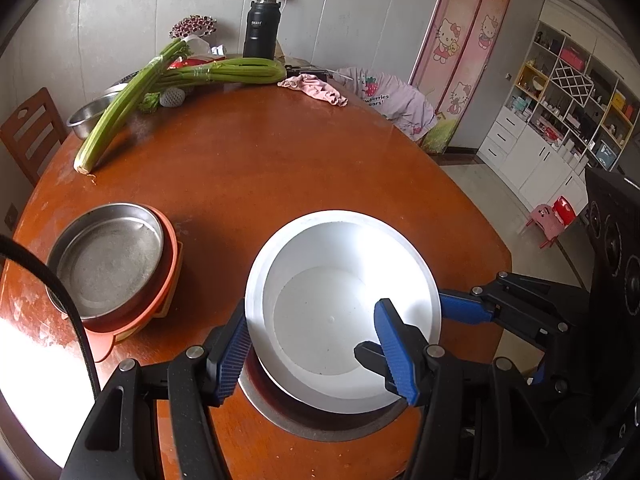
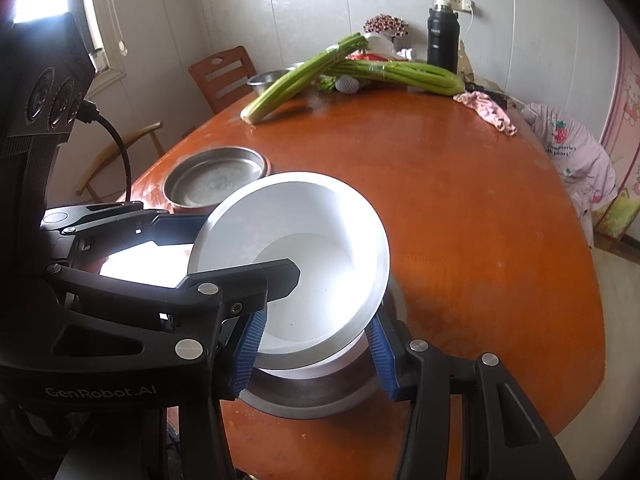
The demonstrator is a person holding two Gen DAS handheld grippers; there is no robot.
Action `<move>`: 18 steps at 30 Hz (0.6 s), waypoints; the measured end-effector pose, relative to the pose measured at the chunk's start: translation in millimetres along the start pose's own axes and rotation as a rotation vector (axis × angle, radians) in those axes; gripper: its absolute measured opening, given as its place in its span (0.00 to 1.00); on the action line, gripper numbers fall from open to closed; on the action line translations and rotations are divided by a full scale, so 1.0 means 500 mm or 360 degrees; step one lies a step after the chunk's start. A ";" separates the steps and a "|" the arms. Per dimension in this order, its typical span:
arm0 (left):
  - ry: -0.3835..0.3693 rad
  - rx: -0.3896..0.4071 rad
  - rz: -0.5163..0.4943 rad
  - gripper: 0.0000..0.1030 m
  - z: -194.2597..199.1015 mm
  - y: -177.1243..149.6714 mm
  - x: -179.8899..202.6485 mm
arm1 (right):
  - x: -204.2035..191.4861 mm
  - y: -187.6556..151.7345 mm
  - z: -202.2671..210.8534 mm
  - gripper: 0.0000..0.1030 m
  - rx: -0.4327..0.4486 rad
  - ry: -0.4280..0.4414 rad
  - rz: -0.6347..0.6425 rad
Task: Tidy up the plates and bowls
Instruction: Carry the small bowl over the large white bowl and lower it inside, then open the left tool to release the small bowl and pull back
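Observation:
A white bowl (image 1: 340, 304) sits tilted in a steel bowl (image 1: 312, 420) near the table's front edge. My left gripper (image 1: 316, 356) is wide open, one finger outside the white bowl's left rim and the other finger inside the bowl. My right gripper (image 2: 316, 356) is also open, its fingers on either side of the white bowl's (image 2: 304, 264) near wall, above the steel bowl (image 2: 312, 396). To the left, a steel plate (image 1: 106, 264) rests in an orange-red dish (image 1: 160, 292); it also shows in the right wrist view (image 2: 216, 178).
Celery stalks (image 1: 132, 96), a steel basin (image 1: 90, 114), a black flask (image 1: 262, 26) and a pink cloth (image 1: 316, 88) lie at the far side of the round wooden table (image 1: 280, 168). A wooden chair (image 1: 32, 132) stands at the left.

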State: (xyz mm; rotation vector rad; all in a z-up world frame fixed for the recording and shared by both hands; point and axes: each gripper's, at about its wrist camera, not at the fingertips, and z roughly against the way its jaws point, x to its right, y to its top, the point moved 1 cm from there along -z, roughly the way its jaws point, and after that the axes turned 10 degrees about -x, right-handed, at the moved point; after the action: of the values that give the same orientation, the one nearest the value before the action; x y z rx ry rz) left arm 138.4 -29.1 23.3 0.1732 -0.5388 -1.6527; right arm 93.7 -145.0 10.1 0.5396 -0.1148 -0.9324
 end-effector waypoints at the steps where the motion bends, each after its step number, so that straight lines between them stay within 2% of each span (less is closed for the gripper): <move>1: -0.0001 -0.0011 0.0002 0.59 -0.005 -0.001 0.000 | 0.001 -0.002 -0.003 0.50 -0.0008 0.0000 -0.0002; 18: 0.0019 -0.0060 0.0013 0.59 -0.030 -0.008 -0.010 | 0.001 -0.010 -0.033 0.50 -0.0076 -0.0021 -0.0005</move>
State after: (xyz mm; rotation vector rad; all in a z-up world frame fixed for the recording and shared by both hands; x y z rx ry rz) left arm 141.8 -27.5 7.1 0.1533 -0.4983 -1.6519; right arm 95.8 -141.3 -6.7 0.4897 -0.1034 -0.9397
